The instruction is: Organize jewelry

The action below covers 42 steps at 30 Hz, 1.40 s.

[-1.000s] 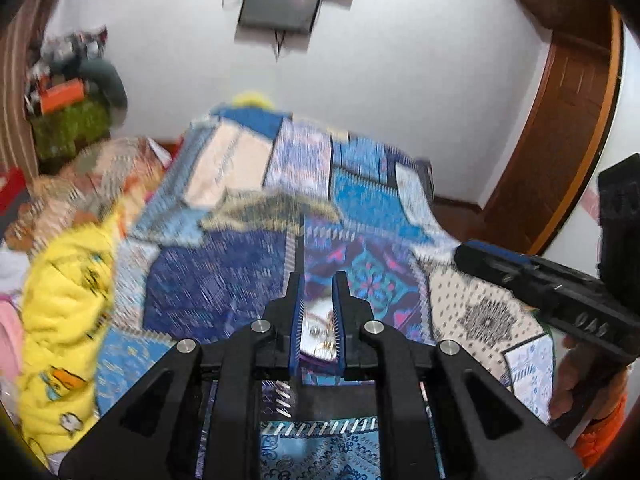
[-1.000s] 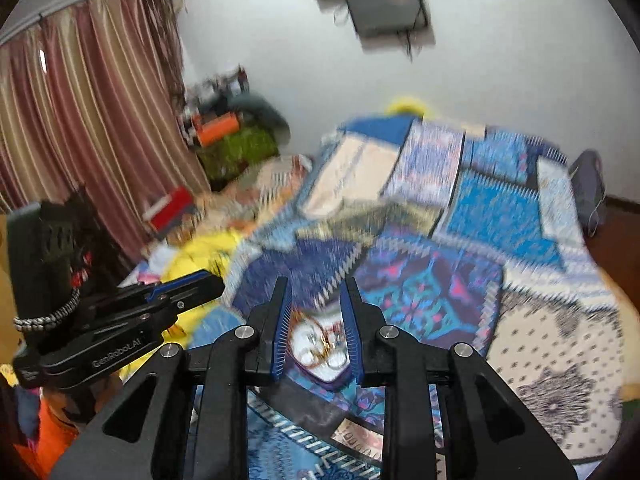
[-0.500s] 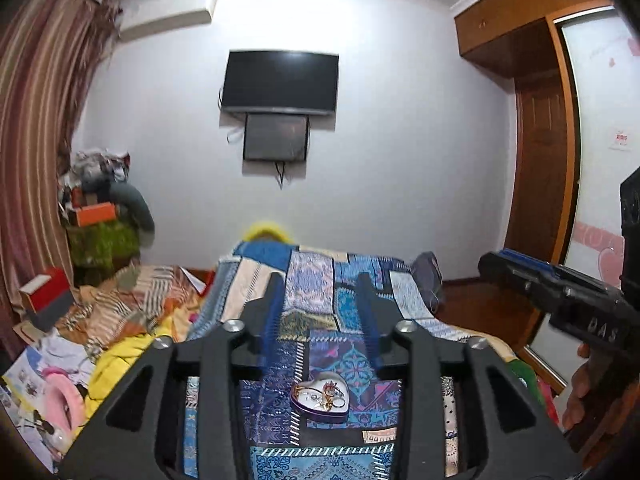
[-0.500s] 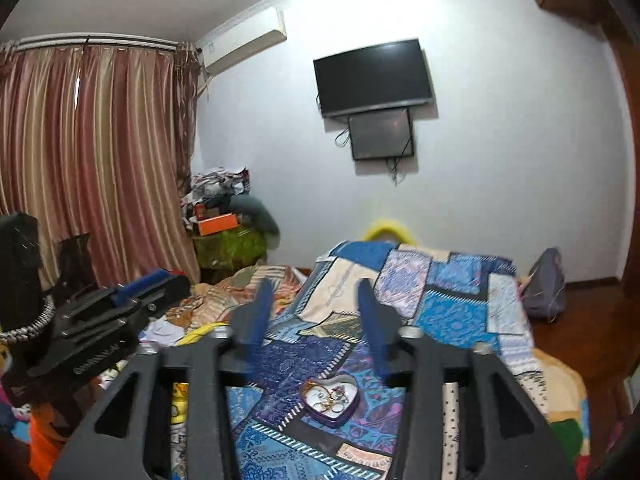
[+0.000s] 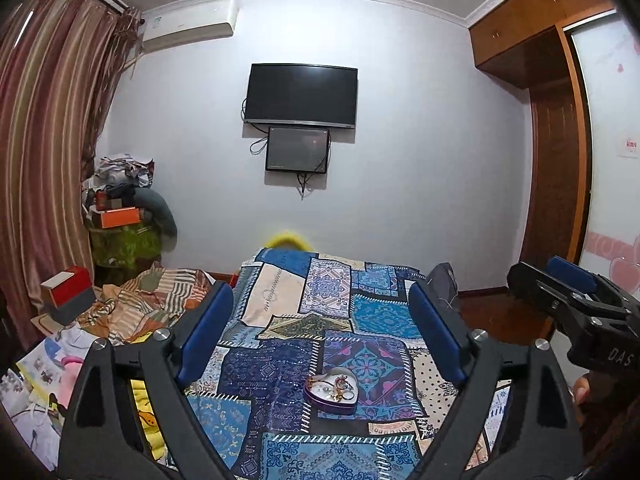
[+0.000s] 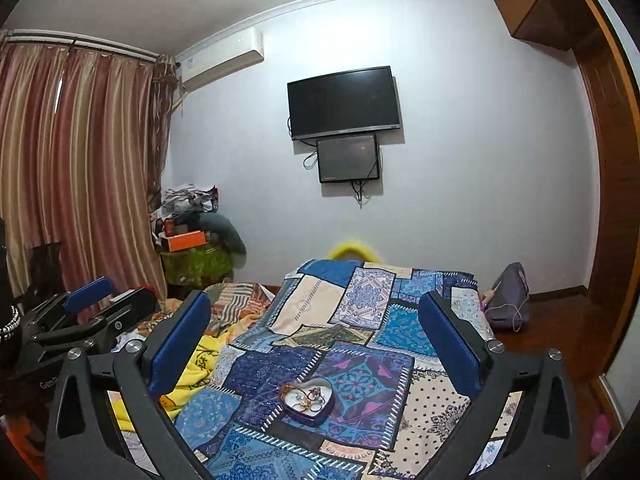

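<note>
Your left tongs and right tongs have both just been opening and now gape wide, holding nothing. The heart-shaped jewelry tin sits on the bed at 6 o'clock below both, nearly centred; the patchwork around it lies clear.

A heart-shaped tin sits on the patchwork bedspread near the bed's near end, with jewelry inside it. On the far wall hangs a television, a smaller screen directly below it. Left of the bed lie crumpled cloths; a wardrobe stands at right.
</note>
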Tool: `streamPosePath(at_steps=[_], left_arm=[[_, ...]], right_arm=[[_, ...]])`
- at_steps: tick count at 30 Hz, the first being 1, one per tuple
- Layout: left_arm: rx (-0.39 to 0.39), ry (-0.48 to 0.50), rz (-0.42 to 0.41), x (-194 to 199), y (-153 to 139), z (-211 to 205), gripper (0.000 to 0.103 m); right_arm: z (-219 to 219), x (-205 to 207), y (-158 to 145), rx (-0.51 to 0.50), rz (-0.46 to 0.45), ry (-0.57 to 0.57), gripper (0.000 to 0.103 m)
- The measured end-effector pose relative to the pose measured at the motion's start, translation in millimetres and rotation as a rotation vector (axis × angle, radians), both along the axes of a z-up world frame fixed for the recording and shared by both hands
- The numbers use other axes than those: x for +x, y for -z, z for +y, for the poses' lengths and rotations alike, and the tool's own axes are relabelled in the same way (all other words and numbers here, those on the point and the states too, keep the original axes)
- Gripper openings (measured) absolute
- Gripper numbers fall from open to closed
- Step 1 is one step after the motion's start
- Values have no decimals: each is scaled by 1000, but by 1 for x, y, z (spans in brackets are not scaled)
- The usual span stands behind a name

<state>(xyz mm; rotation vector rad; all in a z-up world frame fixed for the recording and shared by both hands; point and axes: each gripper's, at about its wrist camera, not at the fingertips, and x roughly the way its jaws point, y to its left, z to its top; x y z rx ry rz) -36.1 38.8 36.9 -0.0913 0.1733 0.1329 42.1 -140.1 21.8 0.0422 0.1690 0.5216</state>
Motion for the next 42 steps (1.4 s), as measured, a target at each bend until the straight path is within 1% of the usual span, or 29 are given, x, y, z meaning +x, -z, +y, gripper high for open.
streamPosePath(at_steps=[11,18,27,29,33,35,42], left_arm=[[19,-6,3,-1,4,-6,89],[10,-3,9,0,5,-6,90],[9,-1,9,1,6,-5,95],[8,-6,7,2,7,-6,97],[8,-20,2,3,7,-6,99],[7,-30,0,3,8,-6,102],[-12,-39,5,5,11,-1,102]], right_arm=[[0,-4,5,-8,13,-9,103],[1,-8,6,-19,17,-14,103],[0,-10,4,-21,20,-11,103],[-1,-11,3,-22,21,-9,103],[0,-10,3,-23,25,-7,103],[0,-10,3,-28,25,-4,103],[-1,-9,3,-32,27,-3,103]])
